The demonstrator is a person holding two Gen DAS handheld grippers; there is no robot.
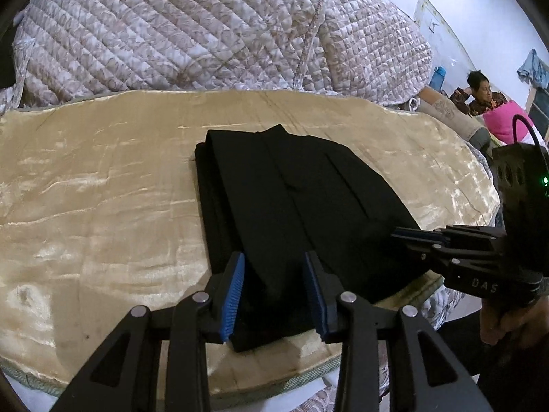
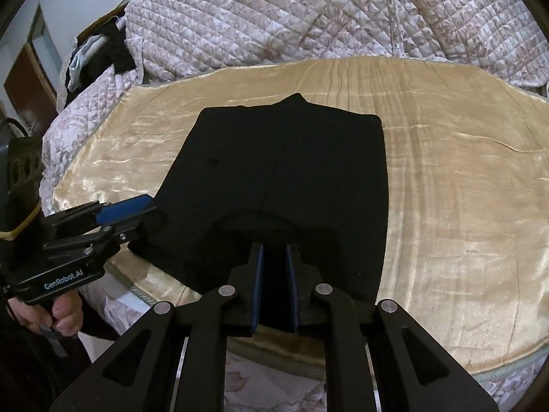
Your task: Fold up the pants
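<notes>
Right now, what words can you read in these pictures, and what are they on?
"GenRobot.AI": on the left gripper, along its body.
"DAS": on the right gripper, on its body; more letters may be cut off.
Poster on the far wall: too small to read.

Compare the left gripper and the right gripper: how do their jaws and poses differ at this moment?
The left gripper stands with its jaws apart, wider than the right gripper, whose jaws are narrow, only a slim gap showing. Both have blue pads and are over the near edge of the folded black pants, with dark cloth between their fingers; whether the pads press it I cannot tell.
</notes>
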